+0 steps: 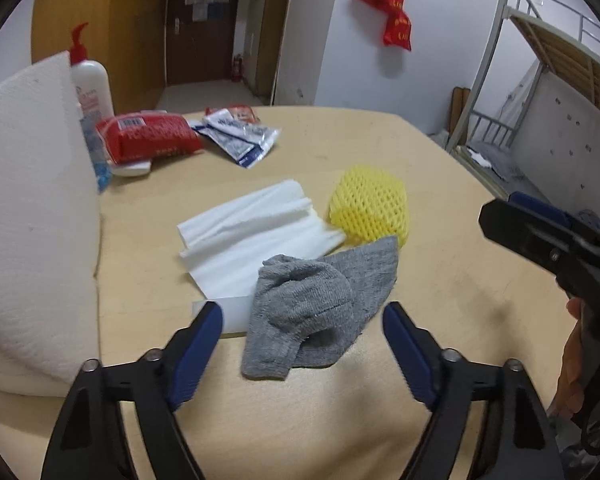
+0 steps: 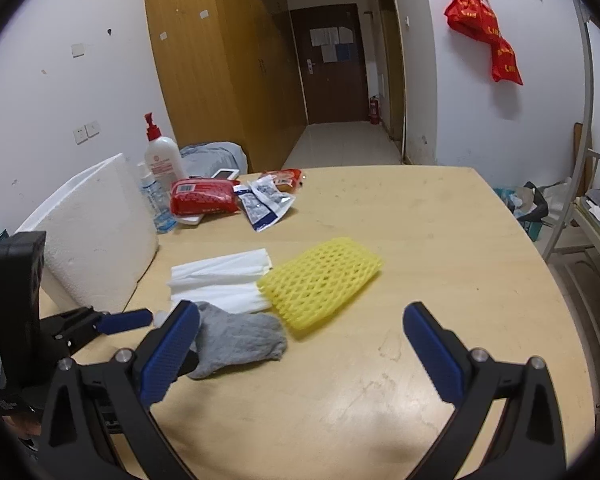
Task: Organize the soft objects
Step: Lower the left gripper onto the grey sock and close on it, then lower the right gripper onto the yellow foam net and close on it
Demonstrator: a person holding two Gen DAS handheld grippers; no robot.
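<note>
Both tongs gape empty – left tongs closing at six o'clock of the crumpled grey knitted sock could also snag the white folded tissue beneath; right tongs idle.

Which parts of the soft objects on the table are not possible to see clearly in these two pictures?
- Gray sock, right wrist view: its near end is hidden behind a finger of the right gripper.
- White tissue, left wrist view: its near corner lies under the sock.
- Yellow foam net, left wrist view: its near edge is covered by the sock.

Crumpled grey sock overlapping white tissue, beside yellow foam net
</note>
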